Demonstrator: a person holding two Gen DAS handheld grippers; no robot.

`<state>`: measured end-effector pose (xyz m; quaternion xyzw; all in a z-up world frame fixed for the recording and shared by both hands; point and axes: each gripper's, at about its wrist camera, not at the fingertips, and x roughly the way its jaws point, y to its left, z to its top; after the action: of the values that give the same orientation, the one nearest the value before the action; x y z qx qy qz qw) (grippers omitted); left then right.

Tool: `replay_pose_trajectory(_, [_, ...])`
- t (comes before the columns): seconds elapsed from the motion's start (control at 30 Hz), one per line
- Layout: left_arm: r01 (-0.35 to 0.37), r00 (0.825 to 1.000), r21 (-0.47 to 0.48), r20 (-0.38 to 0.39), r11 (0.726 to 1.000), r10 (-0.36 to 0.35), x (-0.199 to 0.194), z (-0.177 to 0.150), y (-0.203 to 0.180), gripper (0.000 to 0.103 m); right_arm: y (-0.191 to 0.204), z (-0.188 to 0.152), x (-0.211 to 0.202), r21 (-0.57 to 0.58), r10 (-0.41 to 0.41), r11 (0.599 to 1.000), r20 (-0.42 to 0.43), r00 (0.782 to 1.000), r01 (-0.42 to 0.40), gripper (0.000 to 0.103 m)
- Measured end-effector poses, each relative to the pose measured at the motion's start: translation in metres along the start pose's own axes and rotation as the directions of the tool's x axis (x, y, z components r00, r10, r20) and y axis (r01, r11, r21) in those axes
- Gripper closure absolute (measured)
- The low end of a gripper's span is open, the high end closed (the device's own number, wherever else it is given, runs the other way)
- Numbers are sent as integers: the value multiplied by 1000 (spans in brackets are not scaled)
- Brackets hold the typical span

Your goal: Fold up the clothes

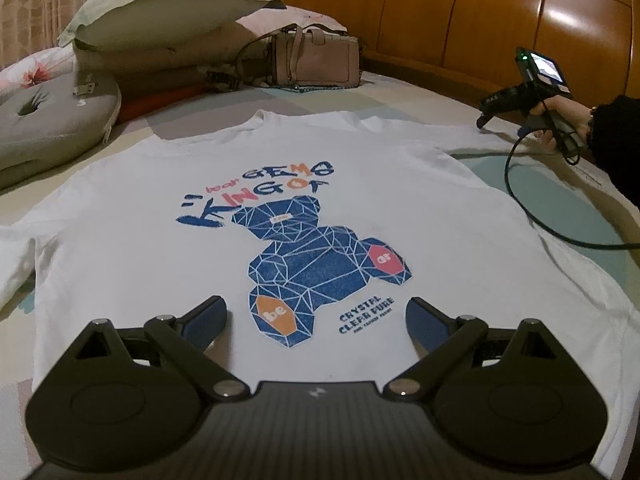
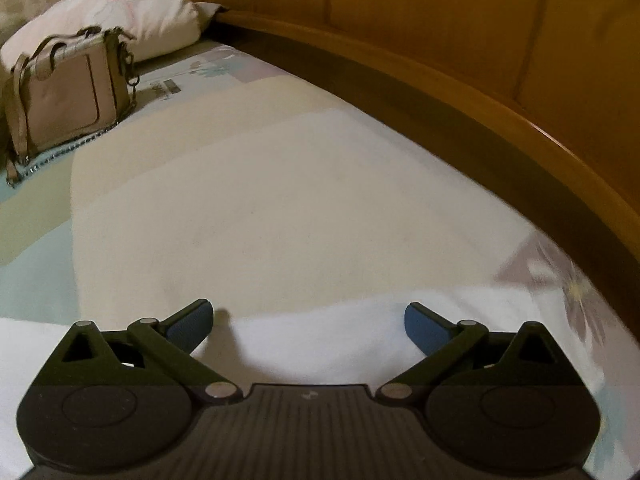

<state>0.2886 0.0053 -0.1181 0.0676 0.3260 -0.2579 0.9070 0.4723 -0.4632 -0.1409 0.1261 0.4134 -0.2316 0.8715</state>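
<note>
A white T-shirt [image 1: 132, 240] with a blue bear print lies flat and face up on the bed, collar toward the far end. My left gripper [image 1: 316, 320] hangs open over the shirt's lower part, nothing between its blue pads. In the left wrist view the right gripper [image 1: 486, 118] is seen at the far right, held by a hand in a dark sleeve, its tip touching down by the shirt's right sleeve. In the right wrist view my right gripper [image 2: 308, 326] stands open just above the white sleeve cloth [image 2: 320, 344], with nothing between its fingers.
A beige handbag [image 1: 316, 60] stands beyond the collar, with pillows [image 1: 160, 4] and a grey cushion [image 1: 52, 120] at the back left. A wooden headboard [image 1: 500, 12] runs along the right side. A black cable [image 1: 532, 208] trails from the right gripper across the bedsheet [image 2: 260, 200].
</note>
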Motion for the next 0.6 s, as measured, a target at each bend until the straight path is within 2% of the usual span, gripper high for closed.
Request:
replay_pose_trajectory(0.13, [10, 1000, 0, 15, 1000, -10, -4, 2, -1, 7, 27, -23, -33, -111, 85, 990, -12, 996, -86, 0])
replay_pose_trajectory(0.2, [12, 1000, 5, 15, 1000, -12, -5, 2, -2, 7, 39, -29, -29, -156, 111, 981, -52, 993, -117, 0])
replay_pose_trajectory(0.27, [11, 1000, 11, 14, 1000, -11, -5, 2, -4, 7, 41, -36, -19, -173, 87, 980, -64, 994, -97, 0])
replay_pose_trajectory(0.37, [10, 1000, 15, 20, 1000, -11, -6, 2, -5, 7, 29, -56, -30, -227, 128, 966, 17, 992, -121, 0])
replay_pose_trajectory(0.5, [16, 1000, 16, 21, 1000, -17, -7, 2, -7, 7, 8, -90, -53, -252, 202, 952, 84, 976, -176, 0])
replay_pose_trajectory(0.6, [19, 1000, 22, 22, 1000, -20, -7, 2, -9, 7, -15, -85, -70, -244, 255, 945, 125, 959, -219, 0])
